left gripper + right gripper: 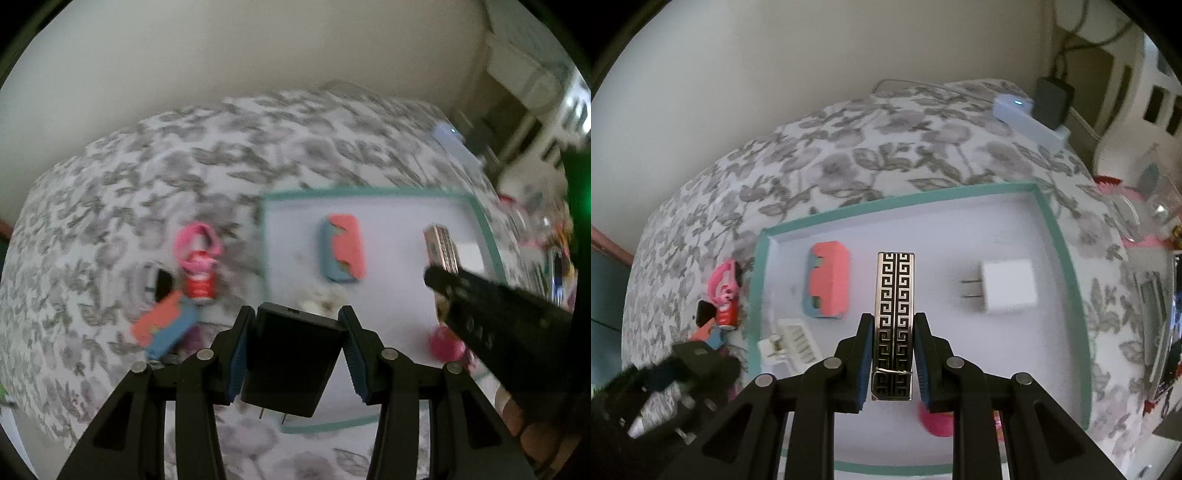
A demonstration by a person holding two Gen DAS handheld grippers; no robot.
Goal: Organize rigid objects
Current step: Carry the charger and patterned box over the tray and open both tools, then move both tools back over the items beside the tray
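My left gripper [295,328] is shut on a black plug adapter [291,358], prongs down, above the front left edge of the teal-rimmed white tray [369,192]. My right gripper [892,332] is shut on a patterned black-and-silver bar [894,295], held above the tray [905,197]; the bar also shows in the left wrist view [441,247]. In the tray lie a pink-and-blue block [827,285], a white plug adapter [1006,285], a white card [792,341] and a pink item [938,422].
On the floral cloth [868,147] left of the tray lie a pink-and-red toy [199,266], a second pink-and-blue block [164,326] and a small black piece [162,282]. A white device [1027,118] sits at the back right. Clutter lies at the right.
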